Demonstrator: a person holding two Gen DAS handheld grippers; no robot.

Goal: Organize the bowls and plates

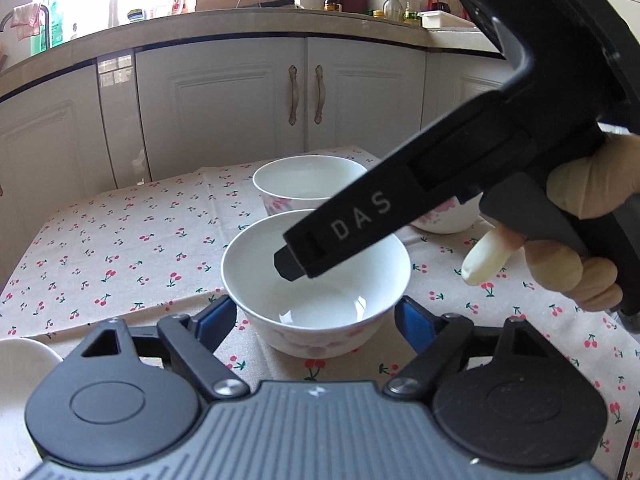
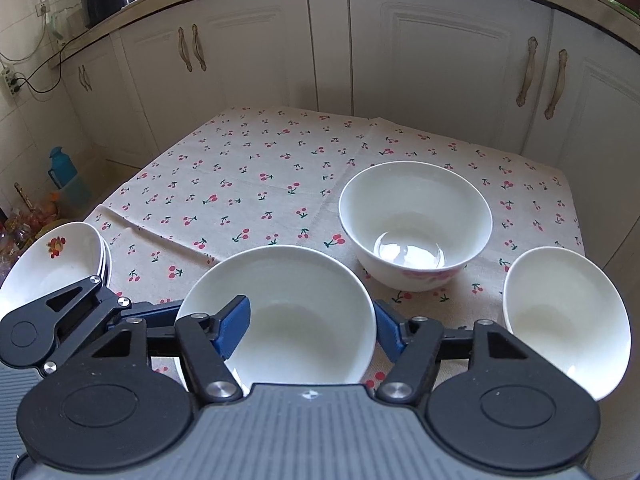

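The near bowl (image 1: 316,280) looks like glazed white ceramic, glossy enough to catch window light, with a pale pink print outside. The far bowl (image 2: 416,224) has the same shiny glaze. A matt woven cloth (image 2: 240,176) with printed cherries covers the tabletop, creased in places. The tongs (image 1: 316,316) are matt black plastic with smooth blue pads (image 1: 412,320), probably rubber, and bright metal rivets. The cabinet doors (image 1: 224,100) look painted satin.

A cherry-print tablecloth (image 2: 256,184) covers the table; white cabinets (image 2: 432,52) stand beyond its far edge, and a blue bottle (image 2: 64,174) sits on the floor off its left edge
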